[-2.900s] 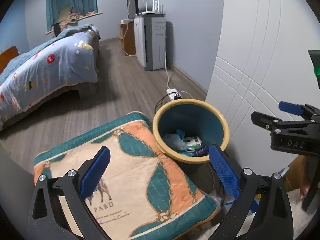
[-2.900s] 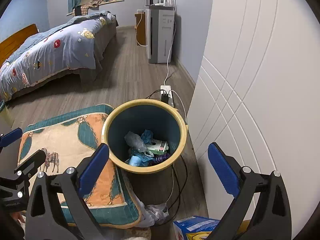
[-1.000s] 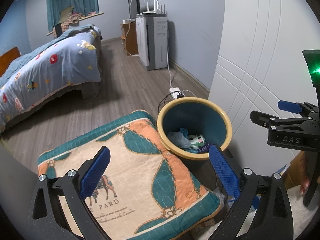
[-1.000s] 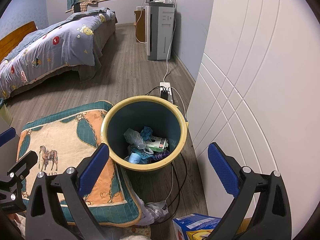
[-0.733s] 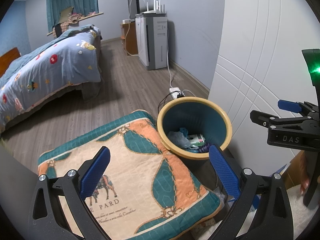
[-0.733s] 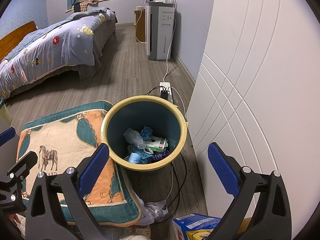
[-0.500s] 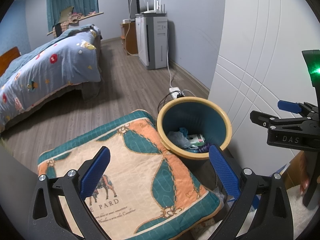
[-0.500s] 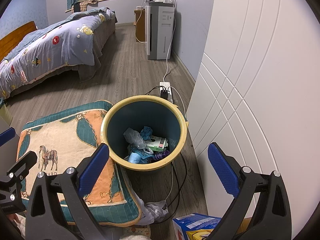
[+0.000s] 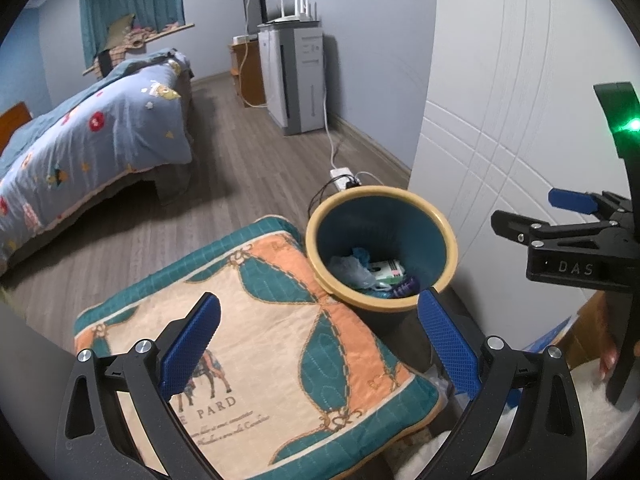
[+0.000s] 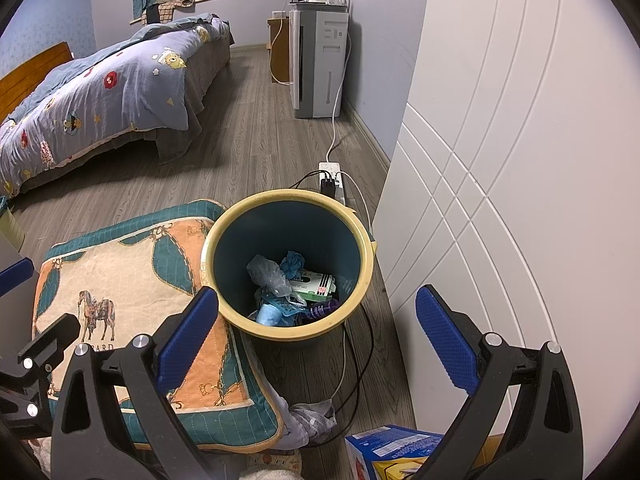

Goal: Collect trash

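1. Left wrist view: my left claw (image 9: 320,328) hangs spread wide with nothing between its blue pads (image 9: 191,344), above the horse-print cushion (image 9: 256,320). Just past the cushion's far corner stands the trash bin (image 9: 444,236), yellow rim, teal inside, touching the cushion's edge. Trash (image 9: 370,272) lies at its bottom: crumpled clear plastic, a green and white packet, something purple. My right claw (image 9: 560,220) pokes in from the right edge, seen side-on, a green light glowing above it. Beyond, the bed (image 9: 92,136) with a patterned blue quilt, and a white appliance (image 9: 298,80) against the far wall.

2. Right wrist view: my right claw (image 10: 316,324) is released too, jaws far apart and empty, hovering right over the bin (image 10: 224,236). I look straight down at the litter (image 10: 292,284) inside: plastic wrap, blue scraps, the green packet, a purple piece. The bin sits between the cushion (image 10: 120,272) on its left and the white panelled door (image 10: 500,200) on its right. A power strip (image 10: 332,178) lies on the wood floor just behind it, cables running round the bin. A blue carton (image 10: 392,452) shows at the bottom edge. My left claw (image 10: 24,316) peeks in at the left edge.
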Tool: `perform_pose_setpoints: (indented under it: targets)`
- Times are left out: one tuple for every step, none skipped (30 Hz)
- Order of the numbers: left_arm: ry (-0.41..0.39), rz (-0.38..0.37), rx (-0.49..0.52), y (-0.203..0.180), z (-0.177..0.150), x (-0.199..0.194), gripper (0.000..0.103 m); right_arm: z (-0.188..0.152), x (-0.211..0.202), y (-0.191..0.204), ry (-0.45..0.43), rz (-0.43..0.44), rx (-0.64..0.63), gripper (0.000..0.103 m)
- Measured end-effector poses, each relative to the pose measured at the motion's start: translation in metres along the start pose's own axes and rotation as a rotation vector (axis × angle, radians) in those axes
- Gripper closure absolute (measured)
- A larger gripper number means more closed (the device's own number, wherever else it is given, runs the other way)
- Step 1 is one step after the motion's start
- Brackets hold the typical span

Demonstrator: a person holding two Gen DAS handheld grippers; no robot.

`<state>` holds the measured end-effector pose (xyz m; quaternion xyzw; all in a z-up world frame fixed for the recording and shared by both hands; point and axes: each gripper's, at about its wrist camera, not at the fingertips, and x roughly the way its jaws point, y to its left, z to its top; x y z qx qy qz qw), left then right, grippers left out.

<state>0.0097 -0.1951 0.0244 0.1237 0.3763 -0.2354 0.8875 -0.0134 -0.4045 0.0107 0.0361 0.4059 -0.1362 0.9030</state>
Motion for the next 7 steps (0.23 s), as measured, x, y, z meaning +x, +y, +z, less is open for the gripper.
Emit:
perform_pose_setpoints:
  targets:
    - [0.001, 0.003, 0.003, -0.001, 0.001, 0.000, 0.005, 0.000, 0.000, 0.000, 0.001, 0.000, 0.000, 0.006]
    - [0.002, 0.006, 0.003, 0.000, 0.000, 0.000, 0.005, -0.001, 0.001, 0.000, 0.002, -0.001, 0.001, 0.006]
    - [0.004, 0.007, 0.000, 0.002, 0.000, -0.001, 0.005, -0.002, 0.001, 0.000, 0.004, -0.003, 0.002, 0.006]
    - [0.005, 0.008, -0.004, 0.003, 0.001, -0.001, 0.005, -0.003, 0.002, 0.001, 0.006, -0.007, 0.003, 0.006]
    - [0.006, 0.011, -0.015, 0.006, 0.001, -0.002, 0.005, -0.004, 0.003, 0.001, 0.008, -0.010, 0.005, 0.006]
    - [0.006, 0.012, -0.021, 0.007, 0.002, -0.002, 0.005, -0.005, 0.003, 0.001, 0.011, -0.014, 0.008, 0.006]
    - [0.004, 0.014, -0.030, 0.011, 0.002, -0.003, 0.005, -0.005, 0.004, 0.002, 0.016, -0.019, 0.013, 0.006]
